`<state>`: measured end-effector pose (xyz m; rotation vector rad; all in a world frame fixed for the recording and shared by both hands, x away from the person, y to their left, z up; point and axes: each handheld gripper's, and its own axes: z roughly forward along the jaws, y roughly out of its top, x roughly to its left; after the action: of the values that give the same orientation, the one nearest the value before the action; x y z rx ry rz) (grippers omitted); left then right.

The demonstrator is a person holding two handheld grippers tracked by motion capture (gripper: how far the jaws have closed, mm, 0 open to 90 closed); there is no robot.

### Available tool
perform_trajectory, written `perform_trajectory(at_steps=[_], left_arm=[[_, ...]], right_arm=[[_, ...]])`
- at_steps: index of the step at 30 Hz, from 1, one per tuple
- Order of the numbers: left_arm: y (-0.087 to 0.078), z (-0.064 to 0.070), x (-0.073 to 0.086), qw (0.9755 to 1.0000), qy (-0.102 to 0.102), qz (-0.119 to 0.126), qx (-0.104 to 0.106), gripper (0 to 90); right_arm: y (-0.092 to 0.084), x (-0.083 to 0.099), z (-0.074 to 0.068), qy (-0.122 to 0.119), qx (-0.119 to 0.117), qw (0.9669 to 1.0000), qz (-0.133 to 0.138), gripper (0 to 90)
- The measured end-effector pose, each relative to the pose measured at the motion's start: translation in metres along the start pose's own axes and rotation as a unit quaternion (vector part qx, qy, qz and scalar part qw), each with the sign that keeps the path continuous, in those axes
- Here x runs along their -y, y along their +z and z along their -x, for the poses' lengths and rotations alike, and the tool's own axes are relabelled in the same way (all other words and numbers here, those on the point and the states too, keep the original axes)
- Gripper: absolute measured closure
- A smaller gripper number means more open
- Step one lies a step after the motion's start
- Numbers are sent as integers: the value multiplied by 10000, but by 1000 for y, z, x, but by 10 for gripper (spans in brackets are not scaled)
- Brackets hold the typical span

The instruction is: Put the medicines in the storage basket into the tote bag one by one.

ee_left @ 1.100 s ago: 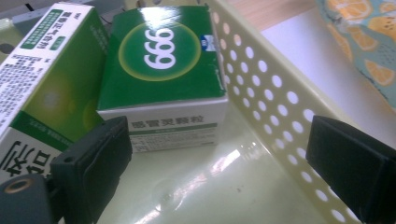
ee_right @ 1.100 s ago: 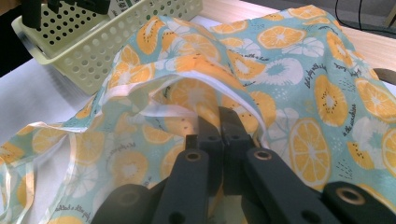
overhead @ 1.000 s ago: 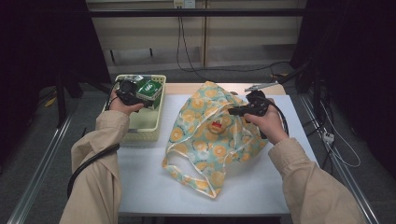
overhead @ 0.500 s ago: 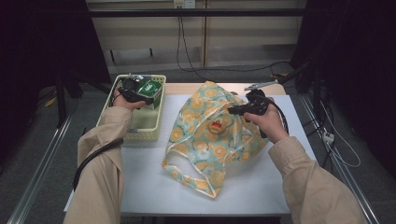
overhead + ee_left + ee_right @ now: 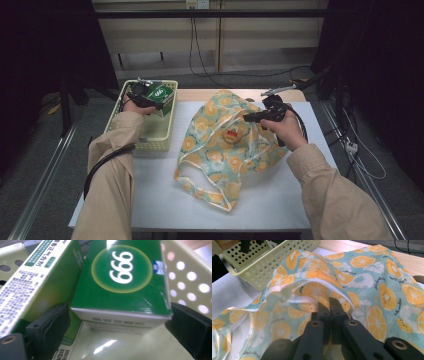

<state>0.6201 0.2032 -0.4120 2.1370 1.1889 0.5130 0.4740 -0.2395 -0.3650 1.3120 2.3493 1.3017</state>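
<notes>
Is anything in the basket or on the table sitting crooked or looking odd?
Yes: the green box lies tilted in the basket, propped on another box rather than flat. The fruit-print bag lies crumpled on the table, but nothing looks spilled or damaged.

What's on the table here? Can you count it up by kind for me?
Green boxes: 2, one marked 999 and one beside it, both in the basket
Basket: 1
Orange-print bag: 1
Hand-held grippers: 2, left and right
Total: 6
</notes>
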Motion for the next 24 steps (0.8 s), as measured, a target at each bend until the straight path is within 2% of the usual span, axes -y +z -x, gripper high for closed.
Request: perform_trajectory(at_steps=[7, 9, 11, 12, 13, 16, 17, 19, 21, 22, 23, 24], left_arm=[[11, 1, -5, 9999, 61, 72, 43, 69], [12, 2, -5, 9999, 94, 77, 77, 117], [12, 4, -4, 9998, 176, 38, -22, 135], [10, 4, -4, 10000, 89, 28, -23, 148], [6, 6, -4, 10000, -3, -13, -49, 153], [-1, 8, -3, 9999, -37, -113, -56, 157], [-10, 8, -2, 9998, -89, -155, 45, 158], [-14, 8, -1, 9997, -140, -150, 115, 159], [-24, 10, -2, 9996, -116, -197, 148, 160], [-34, 12, -3, 9995, -63, -208, 219, 160], [-34, 12, -3, 9995, -63, -208, 219, 160], [-45, 15, -4, 9993, -152, -178, 299, 160]], right_arm=[[2, -1, 0, 14, -6, 10000, -44, 895], [1, -3, 0, 21, -9, 10000, -26, 895], [1, -4, 0, 22, -20, 10000, 5, 895], [1, -3, -1, 19, -18, 10000, 5, 895], [1, -3, -1, 1, -12, 10000, -3, 895], [2, -2, -1, 10, -1, 10000, -4, 895], [2, -1, -1, 14, 0, 10000, 0, 896], [2, 0, -1, 6, 9, 10000, -13, 896], [1, 1, -1, -21, 37, 10000, -15, 896], [0, 1, -2, -19, 34, 10000, 6, 896], [-1, 1, -2, -13, 47, 10000, 16, 896], [-2, 2, -2, 0, 60, 10000, 24, 896]])
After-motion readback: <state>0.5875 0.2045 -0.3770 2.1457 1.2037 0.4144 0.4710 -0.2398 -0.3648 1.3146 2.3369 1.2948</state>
